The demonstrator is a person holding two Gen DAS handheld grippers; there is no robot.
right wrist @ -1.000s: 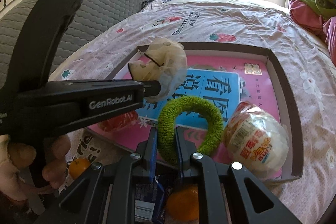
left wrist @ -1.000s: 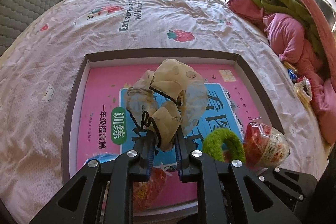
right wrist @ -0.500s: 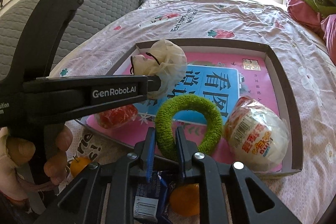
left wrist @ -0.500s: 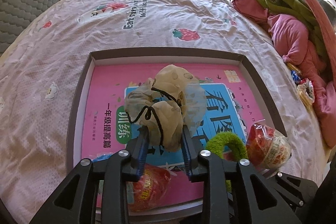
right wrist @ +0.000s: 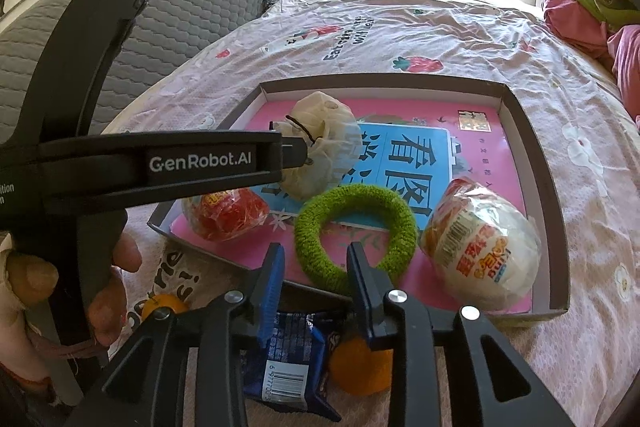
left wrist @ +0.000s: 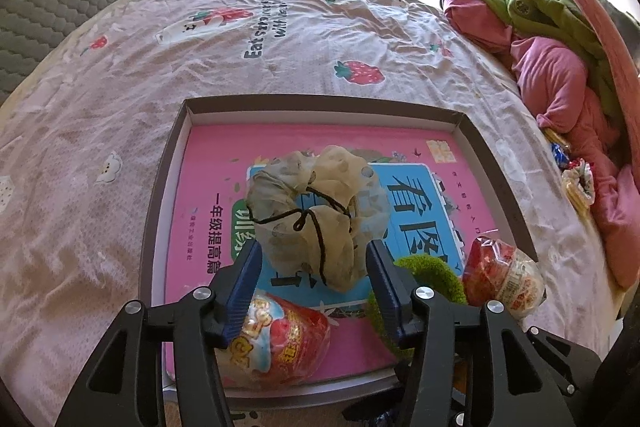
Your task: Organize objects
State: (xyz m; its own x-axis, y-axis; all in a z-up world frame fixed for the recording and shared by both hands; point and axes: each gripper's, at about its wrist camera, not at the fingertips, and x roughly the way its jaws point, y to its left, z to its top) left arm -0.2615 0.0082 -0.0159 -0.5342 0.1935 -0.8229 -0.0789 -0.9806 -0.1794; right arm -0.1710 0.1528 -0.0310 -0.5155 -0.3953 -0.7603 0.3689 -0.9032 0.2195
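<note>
A shallow grey box (left wrist: pixel 160 187) with a pink and blue book on its floor lies on the bed. A beige gauze scrunchie (left wrist: pixel 316 211) rests on the book. My left gripper (left wrist: pixel 314 259) is open, its fingers either side of the scrunchie's near edge. A green fuzzy scrunchie (right wrist: pixel 356 227) lies in the box's near part. My right gripper (right wrist: pixel 316 263) is open, its fingers astride the green ring's near edge. The left gripper's body crosses the right wrist view (right wrist: pixel 160 163).
A red snack pack (left wrist: pixel 280 339) and a white-and-red wrapped snack (right wrist: pixel 480 251) lie in the box. A blue packet (right wrist: pixel 288 363) and two oranges (right wrist: pixel 360 367) lie on the bed by the box. Pink and green bedding (left wrist: pixel 560 67) is piled at right.
Both grippers opened. The left let go of the beige scrunchie, which now lies on the book. The right let go of the green scrunchie. Both have drawn back slightly.
</note>
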